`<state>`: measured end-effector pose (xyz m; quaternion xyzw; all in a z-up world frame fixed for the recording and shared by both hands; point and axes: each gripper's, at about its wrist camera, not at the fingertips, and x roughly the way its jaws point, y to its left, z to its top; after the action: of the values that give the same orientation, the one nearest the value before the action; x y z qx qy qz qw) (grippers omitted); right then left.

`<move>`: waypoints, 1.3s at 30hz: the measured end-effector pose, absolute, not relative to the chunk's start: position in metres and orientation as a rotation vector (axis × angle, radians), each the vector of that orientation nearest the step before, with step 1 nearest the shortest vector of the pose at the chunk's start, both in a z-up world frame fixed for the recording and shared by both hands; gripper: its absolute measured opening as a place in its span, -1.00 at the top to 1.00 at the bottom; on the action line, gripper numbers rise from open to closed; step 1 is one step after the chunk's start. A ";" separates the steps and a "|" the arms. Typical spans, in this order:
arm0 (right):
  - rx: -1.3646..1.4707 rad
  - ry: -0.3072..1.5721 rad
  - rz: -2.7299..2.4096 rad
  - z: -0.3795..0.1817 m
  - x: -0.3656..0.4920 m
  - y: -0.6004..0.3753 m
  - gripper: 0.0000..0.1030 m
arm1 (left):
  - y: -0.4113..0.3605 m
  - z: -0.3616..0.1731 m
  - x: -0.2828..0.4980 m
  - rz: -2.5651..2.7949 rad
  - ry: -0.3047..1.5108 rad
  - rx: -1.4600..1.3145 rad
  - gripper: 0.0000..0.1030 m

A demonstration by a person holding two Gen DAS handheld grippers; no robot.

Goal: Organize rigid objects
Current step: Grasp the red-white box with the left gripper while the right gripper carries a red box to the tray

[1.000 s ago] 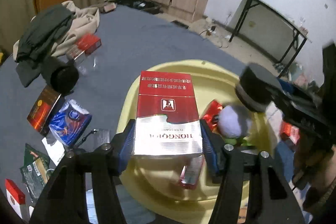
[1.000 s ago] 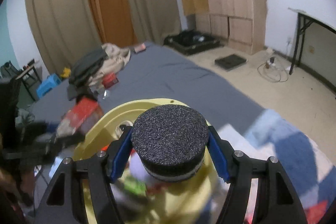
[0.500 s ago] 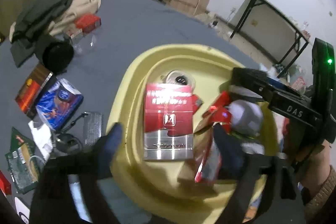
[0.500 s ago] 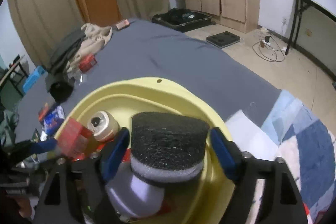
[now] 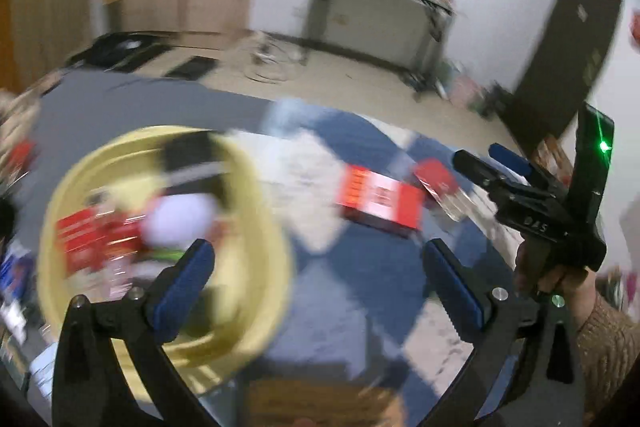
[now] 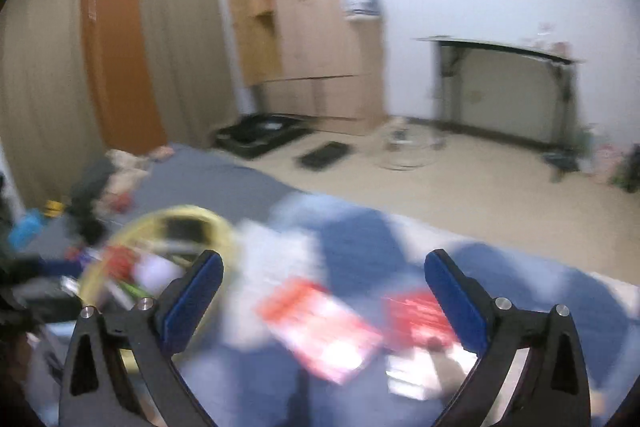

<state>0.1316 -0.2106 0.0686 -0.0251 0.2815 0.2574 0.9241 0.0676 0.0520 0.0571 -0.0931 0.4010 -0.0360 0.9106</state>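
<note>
At seven o'clock in the left wrist view, yellow basin (image 5: 256, 211) on the bedding, blurred, with red packs (image 5: 86, 239) and a pale round item inside. Left gripper (image 5: 318, 281) spread wide and empty; right gripper (image 6: 324, 297) equally wide, nothing between the fingers. Toward two o'clock of the basin, red box (image 5: 380, 201) flat on blue-white blanket (image 5: 360, 291), well apart from the rim.

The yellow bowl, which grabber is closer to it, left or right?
Left. The left gripper hangs open with one finger over the yellow bowl rim. The right gripper is open too, off to the bowl's right, over the red boxes on the blue blanket.
</note>
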 end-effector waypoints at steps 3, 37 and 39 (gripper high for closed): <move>-0.031 0.673 0.474 0.047 0.142 -0.246 -0.99 | 0.013 0.031 0.116 -0.103 0.919 -0.147 -1.00; -0.253 0.624 0.948 0.075 0.117 -0.102 -0.08 | 0.162 0.096 0.109 0.180 0.787 -0.197 -0.78; -0.256 0.647 1.015 0.070 0.103 -0.070 -0.08 | 0.199 0.081 0.111 0.241 0.850 -0.213 -0.78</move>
<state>0.1032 -0.0702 0.0695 -0.1199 0.3033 0.4761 0.8167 0.1109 0.1993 0.0808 -0.1027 0.4104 0.1162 0.8986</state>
